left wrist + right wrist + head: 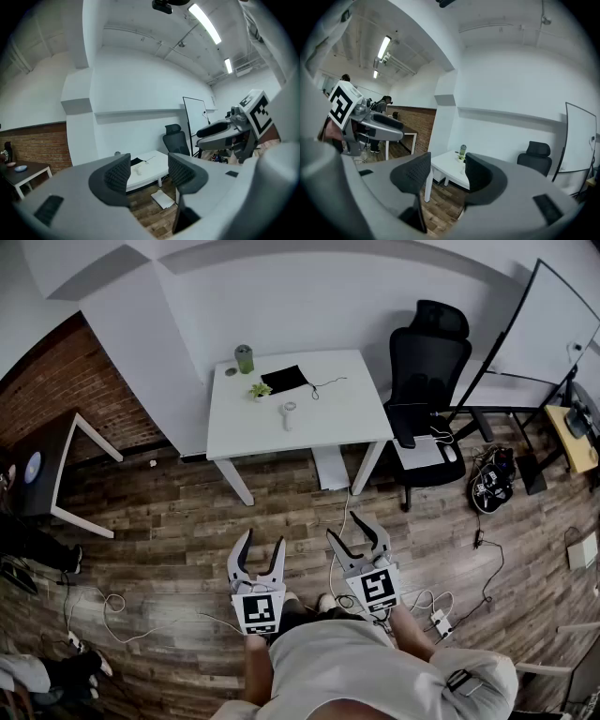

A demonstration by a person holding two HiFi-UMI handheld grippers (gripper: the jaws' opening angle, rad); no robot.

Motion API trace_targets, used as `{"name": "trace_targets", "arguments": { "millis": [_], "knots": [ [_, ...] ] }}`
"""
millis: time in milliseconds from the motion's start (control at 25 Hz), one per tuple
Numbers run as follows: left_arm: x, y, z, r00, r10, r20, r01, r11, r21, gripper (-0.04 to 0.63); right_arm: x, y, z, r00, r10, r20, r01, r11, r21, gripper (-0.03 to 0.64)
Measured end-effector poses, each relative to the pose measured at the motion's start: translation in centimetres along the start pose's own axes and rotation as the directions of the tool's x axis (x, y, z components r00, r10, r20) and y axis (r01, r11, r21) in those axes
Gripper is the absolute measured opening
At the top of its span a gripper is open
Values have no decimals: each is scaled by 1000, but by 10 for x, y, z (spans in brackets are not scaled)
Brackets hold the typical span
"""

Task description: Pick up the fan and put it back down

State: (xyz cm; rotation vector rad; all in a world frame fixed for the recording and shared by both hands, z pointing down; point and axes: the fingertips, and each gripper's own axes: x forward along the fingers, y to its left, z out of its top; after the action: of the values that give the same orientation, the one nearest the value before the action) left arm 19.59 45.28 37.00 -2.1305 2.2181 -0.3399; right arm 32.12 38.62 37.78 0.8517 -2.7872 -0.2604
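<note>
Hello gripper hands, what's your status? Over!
Left gripper and right gripper open, empty. Fan lies on white table, untouched. Nothing blocks it.

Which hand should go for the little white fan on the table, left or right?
Left, probably. Both are open and far from the table; the left tongs frame the fan in their own view, while the right tongs point toward the bottle.
</note>
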Motion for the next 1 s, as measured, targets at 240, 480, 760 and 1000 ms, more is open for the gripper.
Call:
{"name": "trace_targets", "arguments": {
  "millis": [240, 480, 760, 1000],
  "knots": [
    [13, -10, 5, 1000, -14, -7, 14, 1000, 3, 241, 2, -15, -2, 1000, -7, -3, 7, 1000, 4, 242],
    [37, 3, 5, 1000, -14, 3, 14, 1000, -6, 238, 26, -23, -4, 1000, -9, 0, 9, 1000, 16, 247],
    [70, 36, -2, 1000, -31, 5, 31, 999, -16, 238, 69, -30, 2, 1000, -29, -2, 29, 999, 14, 250],
    [97, 68, -11, 998, -57, 7, 57, 998, -26, 233, 105, -31, 3, 998, -54, -19, 54, 998, 10, 250]
  ]
}}
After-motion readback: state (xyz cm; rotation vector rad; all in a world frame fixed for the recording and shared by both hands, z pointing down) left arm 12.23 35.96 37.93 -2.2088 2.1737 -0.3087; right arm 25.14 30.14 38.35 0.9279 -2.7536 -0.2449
